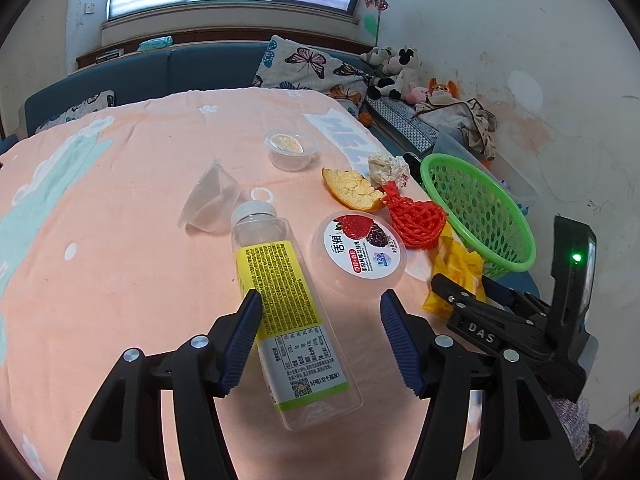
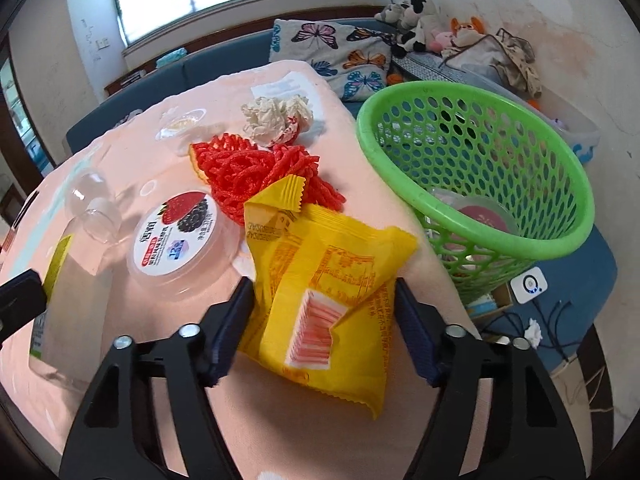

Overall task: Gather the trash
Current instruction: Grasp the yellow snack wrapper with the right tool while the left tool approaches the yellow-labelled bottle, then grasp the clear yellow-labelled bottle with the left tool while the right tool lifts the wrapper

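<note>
On a table covered with a peach-pink cloth, the litter lies in a loose cluster across the middle of the left wrist view. One clear plastic bottle with a white cap and a yellow label lies on its side in the lower centre, between the blue pads of the left gripper; its jaws stand open, the left pad just at the label and the right pad clear of the bottle. Above it lie one clear plastic cup tipped on its side and one loose white plastic ring. Two lidded clear tubs show: a small one with an orange foil top in the upper centre, and a round yoghurt tub with a strawberry-and-blackberry lid just right of the bottle. Right of centre are one piece of orange peel, one crumpled white paper ball and one red foam fruit net. One green perforated plastic basket sits at the upper right of the right wrist view, tilted at the table's edge, with one pink-lidded tub inside. In the centre of that view, one crinkled yellow snack wrapper lies between the pads of the right gripper; both pads reach its edges, though a firm squeeze cannot be confirmed.
</note>
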